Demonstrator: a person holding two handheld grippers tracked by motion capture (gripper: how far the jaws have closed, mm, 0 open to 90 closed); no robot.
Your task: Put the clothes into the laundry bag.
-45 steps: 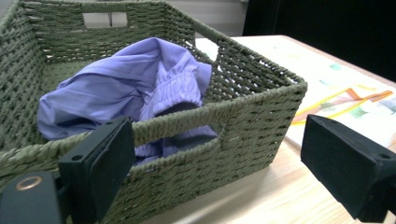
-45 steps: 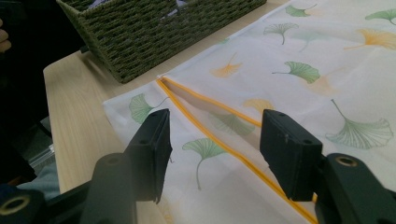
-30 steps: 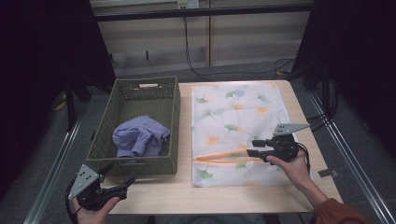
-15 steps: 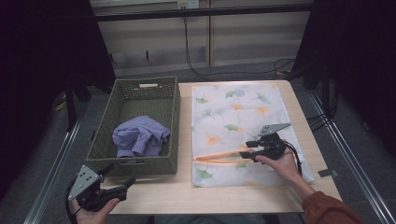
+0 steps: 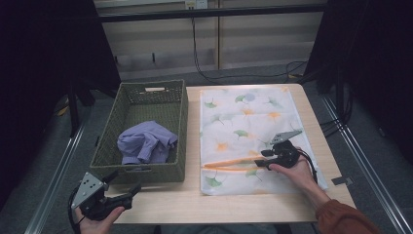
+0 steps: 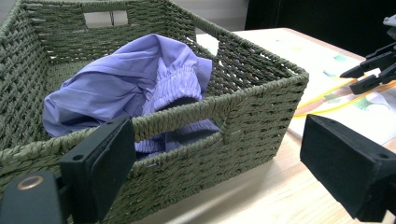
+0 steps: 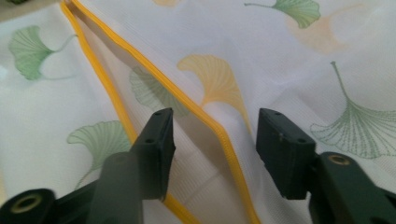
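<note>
- Two hand-held black grippers are at the near side of the light wooden table, each in one hand of the person.
- Nearest, at the front left corner, the left gripper is over the table edge, just in front of the green woven basket. Its jaws stand wide apart with nothing between them; in the left gripper view the basket's front wall is seen through the gap.
- A little farther, at the right, the right gripper lies low over the white mesh laundry bag with green and orange leaf print. It points to the left, along the bag's orange zipper.
- In the right gripper view the jaws stand apart, and they have just been closing. One edge of the yellow-orange zipper opening runs between them, and the pads do not press on it. The other zipper edge passes outside the left jaw.
- The zipper is partly open near the front end of the bag.
- Farther, inside the basket, a crumpled lilac garment with an elastic cuff rests on the bottom.
- The bag lies flat to the right of the basket and reaches almost to the far table edge.
</note>
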